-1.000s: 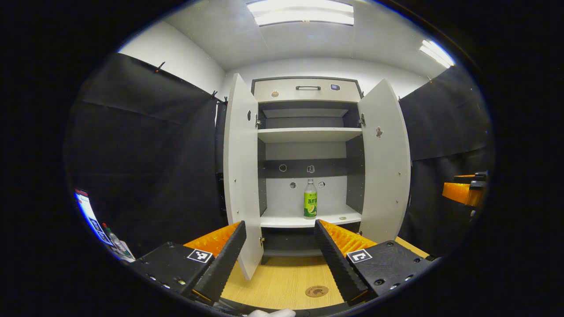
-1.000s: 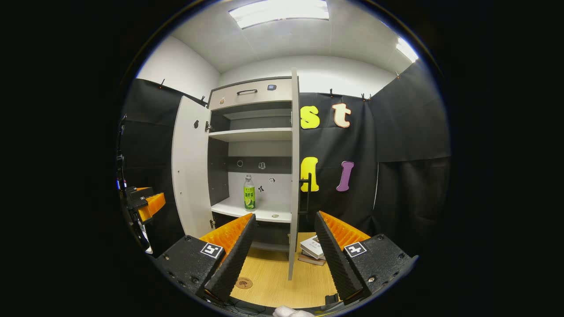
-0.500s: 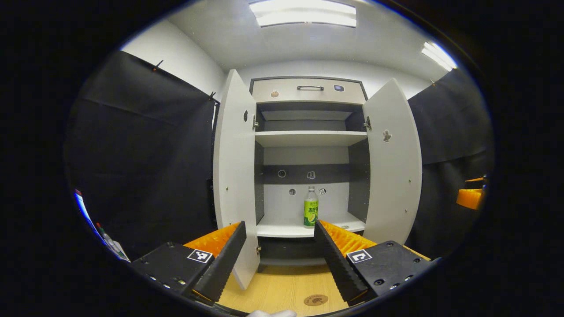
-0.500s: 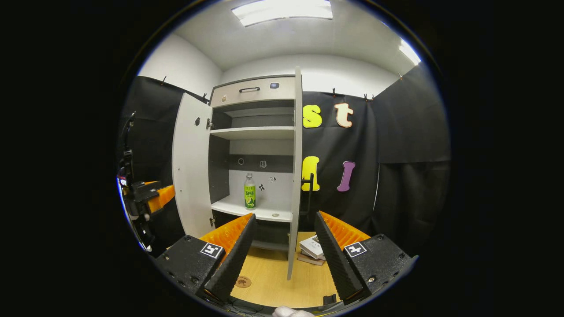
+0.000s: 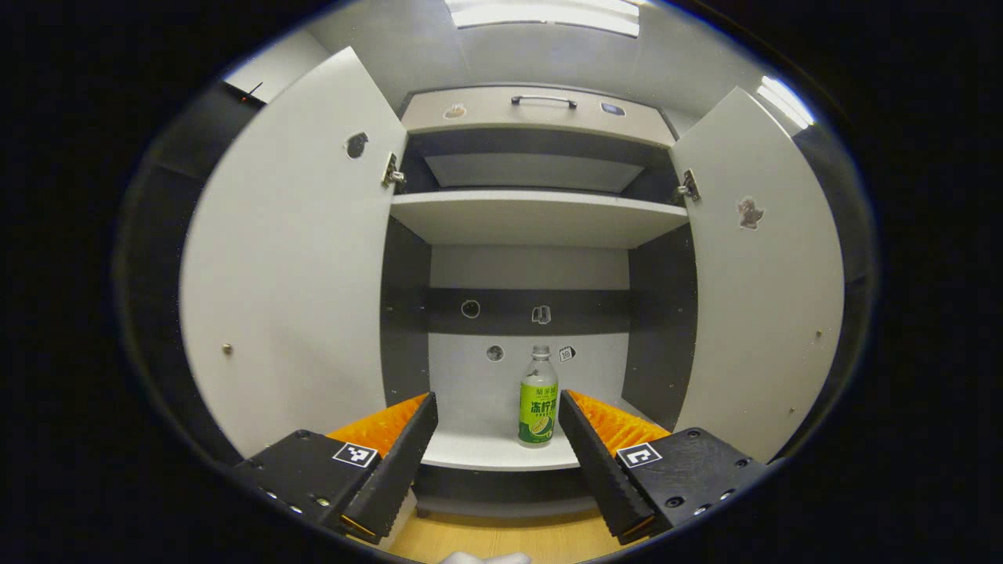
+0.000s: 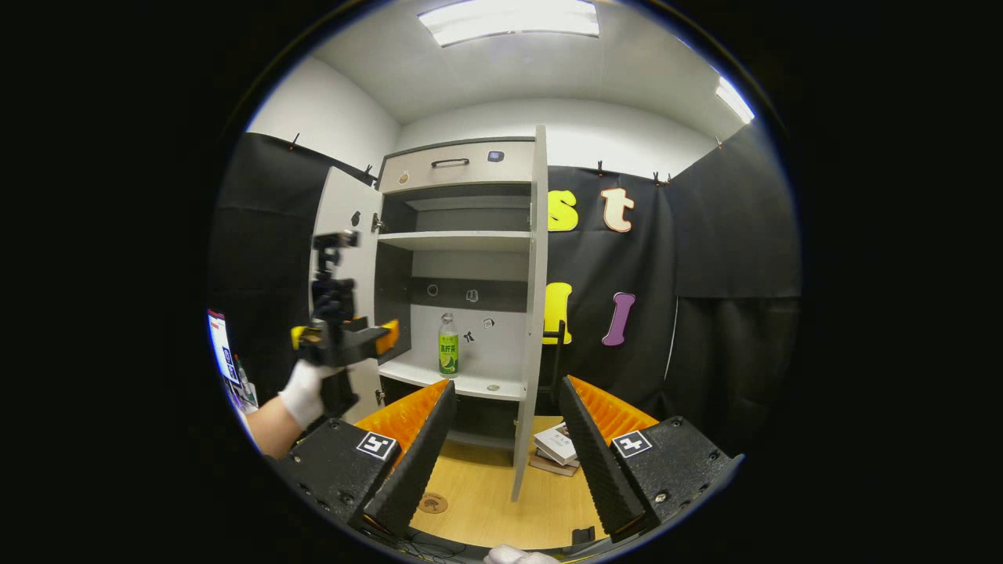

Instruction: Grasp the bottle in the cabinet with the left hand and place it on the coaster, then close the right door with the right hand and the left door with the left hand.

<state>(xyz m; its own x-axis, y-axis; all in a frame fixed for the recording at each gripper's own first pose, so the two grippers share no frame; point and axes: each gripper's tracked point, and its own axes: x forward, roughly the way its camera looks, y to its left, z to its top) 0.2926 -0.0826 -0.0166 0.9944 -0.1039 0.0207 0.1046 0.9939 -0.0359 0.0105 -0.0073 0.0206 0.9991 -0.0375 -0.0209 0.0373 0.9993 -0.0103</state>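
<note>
Likely light, slick: clear plastic bottle with green label (image 5: 537, 399); grip mid-label, gently. Left gripper (image 5: 497, 439) fingers wide, empty.

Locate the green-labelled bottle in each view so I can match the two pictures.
Left gripper view: the bottle stands low centre on the cabinet's lower shelf, between the open left gripper fingers.
Right gripper view: the bottle stands left of centre on that shelf.
Shared landmark: the drawer handle on top.

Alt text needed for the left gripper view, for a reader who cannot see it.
The open left claw points into an open cabinet at an upright green-labelled bottle on the lower shelf, not yet touching it. Both doors stand wide open.
</note>
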